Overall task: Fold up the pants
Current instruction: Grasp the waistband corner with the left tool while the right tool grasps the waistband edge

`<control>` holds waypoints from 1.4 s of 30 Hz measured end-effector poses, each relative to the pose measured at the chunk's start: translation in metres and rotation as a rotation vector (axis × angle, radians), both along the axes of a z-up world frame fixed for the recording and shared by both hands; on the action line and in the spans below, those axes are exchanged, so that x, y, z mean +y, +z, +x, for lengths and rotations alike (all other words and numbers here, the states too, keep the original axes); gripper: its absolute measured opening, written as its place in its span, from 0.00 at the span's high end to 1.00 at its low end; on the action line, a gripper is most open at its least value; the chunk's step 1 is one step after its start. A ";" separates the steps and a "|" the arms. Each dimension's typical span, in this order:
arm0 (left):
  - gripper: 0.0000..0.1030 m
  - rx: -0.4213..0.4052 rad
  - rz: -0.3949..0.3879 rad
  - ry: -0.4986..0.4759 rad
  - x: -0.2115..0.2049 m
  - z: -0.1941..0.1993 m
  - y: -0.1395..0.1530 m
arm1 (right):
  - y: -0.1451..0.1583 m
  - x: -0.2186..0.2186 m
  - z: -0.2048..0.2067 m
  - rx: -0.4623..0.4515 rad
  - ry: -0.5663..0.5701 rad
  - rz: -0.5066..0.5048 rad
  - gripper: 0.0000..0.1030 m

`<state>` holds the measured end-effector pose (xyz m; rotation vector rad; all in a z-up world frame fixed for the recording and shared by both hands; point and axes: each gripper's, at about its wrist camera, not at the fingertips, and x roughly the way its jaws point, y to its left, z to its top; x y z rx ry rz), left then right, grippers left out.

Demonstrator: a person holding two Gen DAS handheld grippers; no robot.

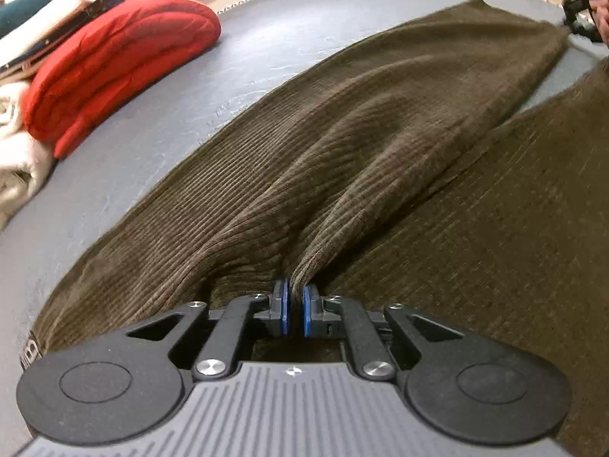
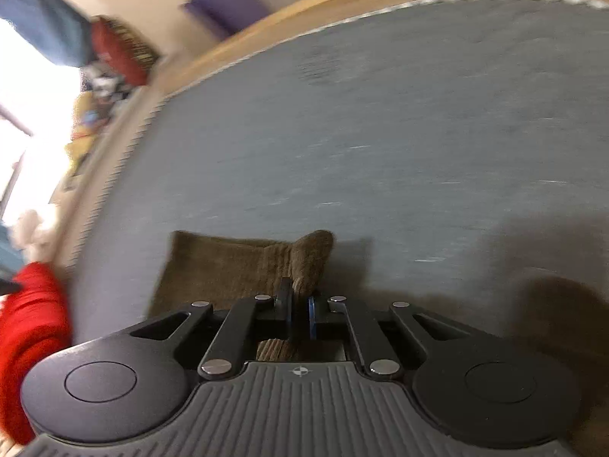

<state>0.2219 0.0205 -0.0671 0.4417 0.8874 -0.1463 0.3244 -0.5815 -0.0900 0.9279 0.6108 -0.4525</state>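
Note:
Brown corduroy pants [image 1: 342, 144] lie stretched over a grey mat [image 1: 190, 87]. One leg runs away toward the far right and the other [image 1: 514, 209] lies on the right. My left gripper [image 1: 296, 297] is shut on a pinched ridge of the pants near the waist. The right gripper [image 1: 582, 3] shows at the far end of the leg in the left wrist view. In the right wrist view my right gripper [image 2: 300, 304] is shut on the pants' leg end [image 2: 243, 266], whose corner sticks up past the fingers.
A folded red garment [image 1: 118, 64] lies at the left on the mat, with white cloth [image 1: 19, 160] beside it. The red garment also shows in the right wrist view [image 2: 30, 335]. The mat's zigzag edge [image 2: 342, 19] and a wooden floor border lie beyond.

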 end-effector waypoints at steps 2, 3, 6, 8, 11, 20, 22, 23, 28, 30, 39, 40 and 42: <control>0.91 0.036 -0.052 0.003 0.005 0.004 0.004 | -0.002 0.000 -0.006 0.056 -0.043 -0.022 0.93; 0.88 0.056 -0.069 -0.005 0.008 0.005 0.006 | -0.005 -0.001 -0.010 0.074 -0.061 -0.020 0.93; 0.64 0.133 -0.151 -0.054 0.021 0.001 0.018 | 0.001 0.006 -0.011 0.114 -0.062 -0.070 0.83; 0.58 0.137 -0.212 -0.114 0.027 -0.013 0.029 | 0.012 0.010 -0.018 0.172 -0.146 -0.152 0.71; 0.58 0.017 -0.267 -0.063 0.046 -0.037 0.041 | 0.027 0.016 -0.030 0.176 -0.186 -0.193 0.70; 0.61 0.100 -0.383 0.166 0.113 -0.075 0.020 | 0.095 0.106 -0.064 -0.053 0.205 -0.301 0.70; 0.61 0.082 -0.363 0.150 0.128 -0.094 0.027 | 0.112 0.140 -0.083 -0.092 0.312 -0.319 0.69; 0.61 0.114 -0.335 0.157 0.137 -0.104 0.024 | 0.119 0.154 -0.090 -0.109 0.360 -0.321 0.66; 0.61 0.263 -0.430 0.239 0.185 -0.128 0.030 | 0.132 0.252 -0.148 -0.138 0.660 -0.336 0.65; 0.62 0.189 -0.390 0.246 0.192 -0.141 0.047 | 0.124 0.298 -0.175 -0.120 0.803 -0.338 0.65; 0.61 0.001 -0.611 0.597 0.280 -0.176 0.070 | 0.081 0.469 -0.294 -0.090 1.355 -0.615 0.65; 0.61 -0.007 -0.634 0.660 0.291 -0.178 0.071 | 0.078 0.477 -0.302 -0.093 1.404 -0.635 0.65; 0.59 -0.005 -0.659 0.780 0.308 -0.185 0.070 | 0.064 0.494 -0.317 -0.067 1.522 -0.700 0.64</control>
